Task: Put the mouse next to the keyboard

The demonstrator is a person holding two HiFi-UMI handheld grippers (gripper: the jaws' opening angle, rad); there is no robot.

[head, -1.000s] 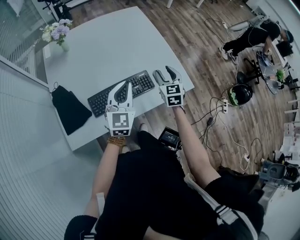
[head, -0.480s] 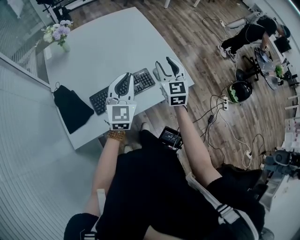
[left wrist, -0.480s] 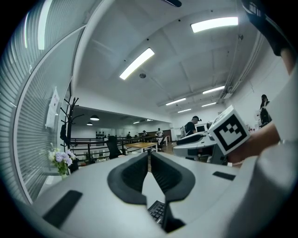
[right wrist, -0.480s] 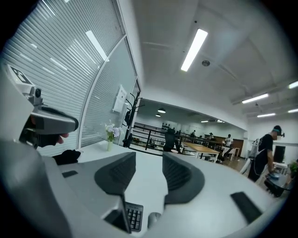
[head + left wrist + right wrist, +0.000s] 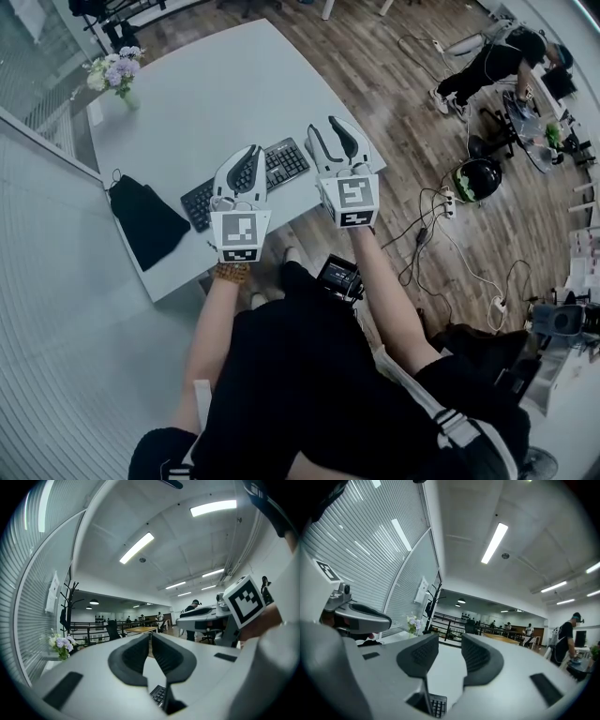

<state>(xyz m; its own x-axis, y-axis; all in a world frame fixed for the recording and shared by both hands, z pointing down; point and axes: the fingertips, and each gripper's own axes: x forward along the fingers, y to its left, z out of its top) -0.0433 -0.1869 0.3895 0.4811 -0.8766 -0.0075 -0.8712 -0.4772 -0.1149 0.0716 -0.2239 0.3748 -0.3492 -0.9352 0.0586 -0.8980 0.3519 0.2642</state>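
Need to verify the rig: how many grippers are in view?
2. The left gripper, fingers shut, hovers over the keyboard; the right gripper, fingers apart, empty and just closing, hovers right of it over the table's edge. None seems hidden.

Flowers (image 5: 114, 69) and black pouch (image 5: 145, 223)

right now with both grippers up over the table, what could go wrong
The keyboard lies near the table's front edge, under the left gripper and the right gripper, whose empty jaws have just been closing; a careless drop could shove it off. The mouse shows in no view, so its placement can't be checked.
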